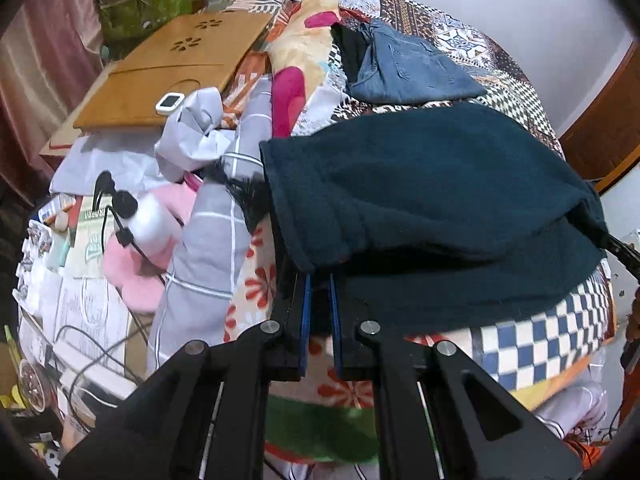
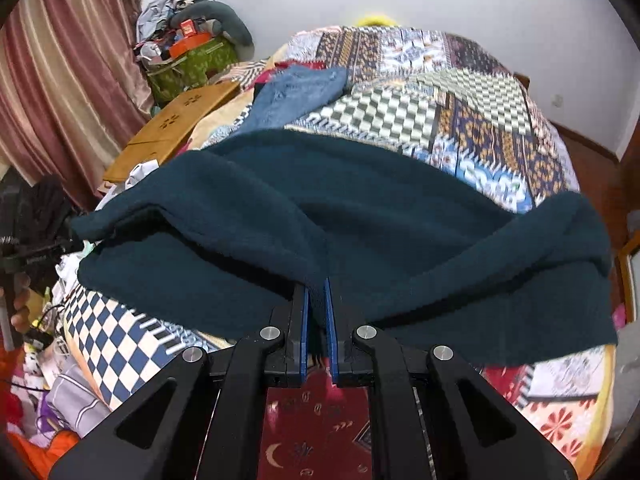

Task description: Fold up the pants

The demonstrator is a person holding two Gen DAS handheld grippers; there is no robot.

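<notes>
Nearest, left gripper [image 1: 319, 280] and right gripper [image 2: 316, 284] each pinch an edge of the dark teal fleece pants [image 2: 320, 216], draped doubled across the near edge of the patchwork-quilted bed [image 2: 460, 120]. Judged mid-fold: laying flat remains. Folded blue jeans [image 1: 408, 68] lie beyond.

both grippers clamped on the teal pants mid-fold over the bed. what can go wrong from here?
1. Each hand-held gripper, left and right, pinches only a small bit of the dark teal pants' edge; the thick fabric could slip out.
2. The carried layer sags and bunches between the two grips, so the fold may land creased or skewed.
3. The gray checked bedding and other clutter lie close beside the pants on the left; that edge could snag or land on it.
</notes>
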